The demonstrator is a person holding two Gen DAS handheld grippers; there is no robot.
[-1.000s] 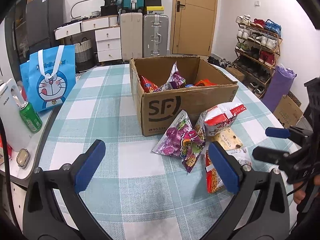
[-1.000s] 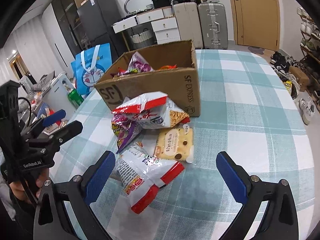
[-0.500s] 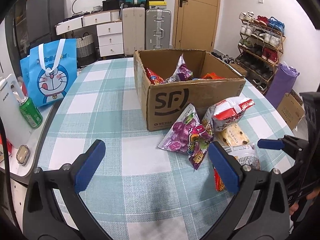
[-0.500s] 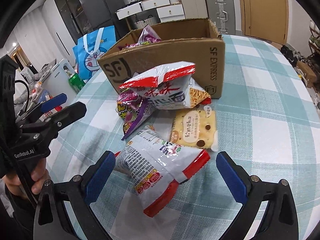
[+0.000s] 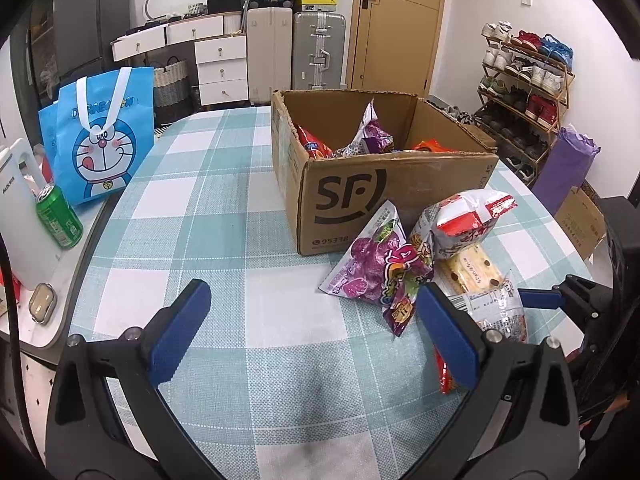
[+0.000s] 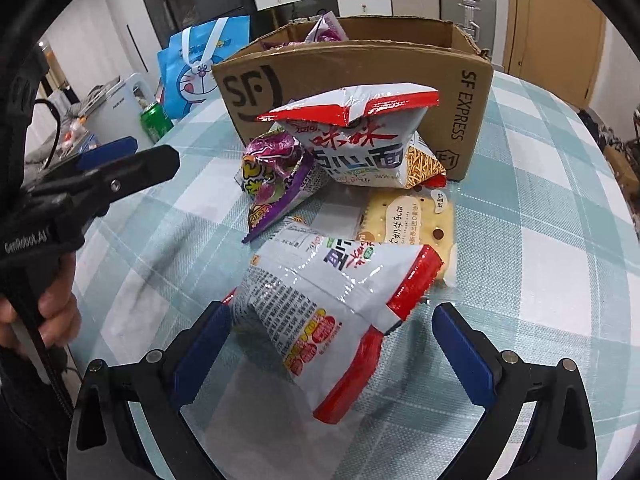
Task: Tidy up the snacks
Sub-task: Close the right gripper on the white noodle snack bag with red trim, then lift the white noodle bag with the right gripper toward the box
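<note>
The white-and-red noodle packet (image 6: 320,312) lies flat on the counter (image 6: 540,240), long axis slanting from near-left to far-right. The right gripper (image 6: 332,344), jaws wide, has closed in around its near end; the left gripper (image 5: 316,328) hangs wide over bare cloth.

Both grippers: black frames, blue-padded jaws, silver screws; left gripper (image 6: 120,160) marked "GenRobot.AI", black cable; bare-skinned left hand (image 6: 48,312).

Counter (image 5: 224,216) bare left of cardboard box (image 5: 384,196) & under left tongs (image 5: 316,332); snack bags (image 6: 344,148) piled vs box front, noodle bag (image 6: 332,304) between right tongs (image 6: 332,344) pads
</note>
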